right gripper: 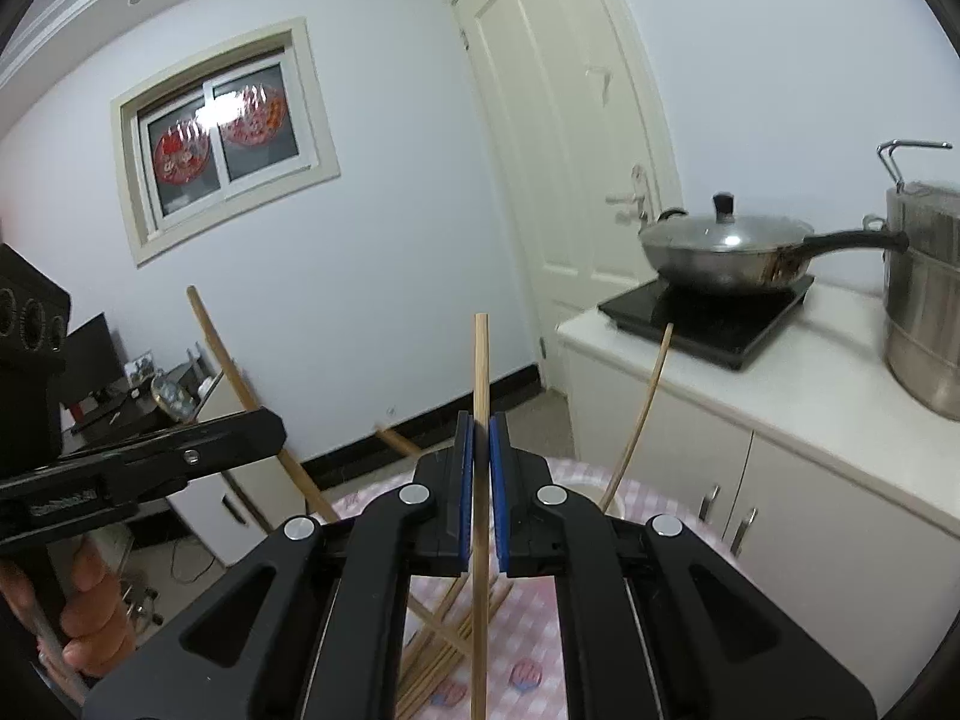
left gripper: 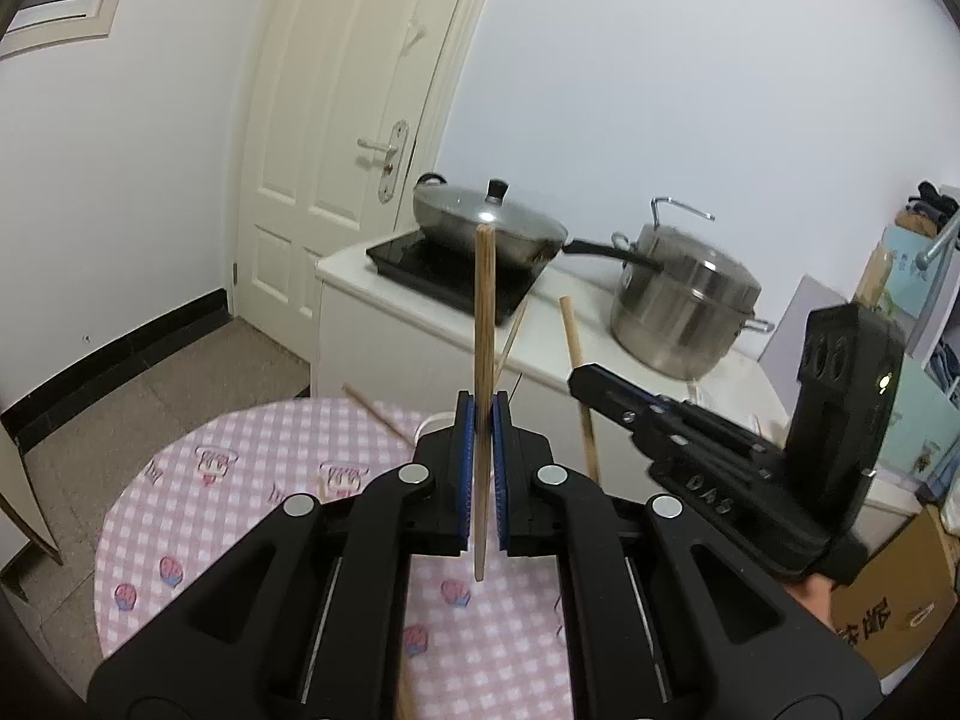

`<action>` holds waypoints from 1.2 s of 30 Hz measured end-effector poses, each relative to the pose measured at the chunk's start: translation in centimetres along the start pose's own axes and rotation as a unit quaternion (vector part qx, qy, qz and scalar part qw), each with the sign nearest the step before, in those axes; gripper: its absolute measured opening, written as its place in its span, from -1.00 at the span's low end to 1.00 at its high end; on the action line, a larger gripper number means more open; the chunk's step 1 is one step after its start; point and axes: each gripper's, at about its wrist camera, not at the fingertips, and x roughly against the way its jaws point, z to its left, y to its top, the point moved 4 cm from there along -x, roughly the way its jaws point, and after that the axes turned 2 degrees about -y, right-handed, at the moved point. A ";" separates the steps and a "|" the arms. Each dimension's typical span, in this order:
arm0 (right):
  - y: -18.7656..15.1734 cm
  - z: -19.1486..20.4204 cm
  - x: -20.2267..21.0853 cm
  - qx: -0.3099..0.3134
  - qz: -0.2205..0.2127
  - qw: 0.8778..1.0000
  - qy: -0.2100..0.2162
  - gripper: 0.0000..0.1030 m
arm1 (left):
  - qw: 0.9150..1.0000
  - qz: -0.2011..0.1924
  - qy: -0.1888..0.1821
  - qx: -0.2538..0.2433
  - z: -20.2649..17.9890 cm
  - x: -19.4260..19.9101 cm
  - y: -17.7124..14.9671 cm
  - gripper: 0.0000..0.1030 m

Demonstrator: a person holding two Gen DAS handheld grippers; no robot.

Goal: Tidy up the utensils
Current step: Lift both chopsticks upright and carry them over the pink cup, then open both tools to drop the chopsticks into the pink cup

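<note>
My left gripper (left gripper: 483, 405) is shut on a wooden chopstick (left gripper: 483, 312) that stands upright, well above the round table with a pink checked cloth (left gripper: 240, 480). My right gripper (right gripper: 482, 423) is shut on another upright chopstick (right gripper: 480, 372). Each gripper also shows in the other's view: the right gripper (left gripper: 576, 381) at the right with its chopstick (left gripper: 573, 336), the left gripper (right gripper: 276, 426) at the left with its slanted chopstick (right gripper: 222, 348). Several loose chopsticks (right gripper: 444, 648) lie crossed on the cloth below. One more thin chopstick (right gripper: 642, 408) leans up behind, its base hidden.
Behind the table stands a white counter (left gripper: 540, 324) with a black hob (left gripper: 432, 276), a lidded wok (left gripper: 486, 222) and a steel pot (left gripper: 678, 300). A white door (left gripper: 336, 120) is at the back. A cardboard box (left gripper: 888, 594) sits at the right.
</note>
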 end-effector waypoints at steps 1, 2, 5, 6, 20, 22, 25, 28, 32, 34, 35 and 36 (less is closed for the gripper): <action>0.5 -0.4 -0.2 -0.001 -0.016 1.000 -0.006 -0.92 | 1.000 -0.006 0.001 0.001 -0.1 -0.1 0.4 -0.88; 0.9 -0.7 -0.3 -0.002 -0.026 1.000 -0.007 -0.92 | 1.000 -0.015 0.002 0.003 -0.2 -0.3 1.0 -0.88; 2.1 -1.5 -0.5 -0.009 -0.061 0.998 -0.012 -0.91 | 0.999 -0.035 0.003 0.004 -0.4 -1.0 2.5 -0.88; 2.5 -1.8 -0.7 -0.008 -0.074 0.997 -0.012 -0.92 | 0.999 -0.040 0.006 0.004 -0.5 -1.2 2.8 -0.88; 5.3 -4.3 -6.6 0.033 -0.167 0.984 -0.049 -0.92 | 0.997 -0.079 0.026 -0.005 0.2 -7.5 6.0 -0.88; 5.2 -4.5 -7.1 0.034 -0.173 0.983 -0.053 -0.92 | 0.997 -0.074 0.029 -0.009 0.4 -8.4 5.8 -0.88; 4.5 -4.6 -8.0 0.038 -0.171 0.983 -0.050 -0.92 | 0.998 -0.057 0.029 -0.007 1.0 -9.8 5.0 -0.88; 3.5 -4.9 -8.6 0.039 -0.164 0.985 -0.049 -0.92 | 0.999 -0.041 0.031 -0.006 1.5 -10.9 3.9 -0.88; 2.3 -5.3 -8.7 0.037 -0.152 0.986 -0.049 -0.92 | 0.999 -0.024 0.034 -0.010 1.8 -11.5 2.7 -0.88; 1.5 -5.5 -8.5 0.036 -0.144 0.988 -0.051 -0.92 | 0.999 -0.013 0.034 -0.014 1.8 -11.9 2.2 -0.88; 1.2 -5.6 -8.4 0.034 -0.140 0.988 -0.051 -0.92 | 0.999 -0.005 0.038 -0.015 1.7 -12.0 1.9 -0.88; 0.8 -5.8 -8.2 0.031 -0.135 0.989 -0.051 -0.92 | 0.999 -0.001 0.040 -0.017 1.7 -12.2 1.7 -0.88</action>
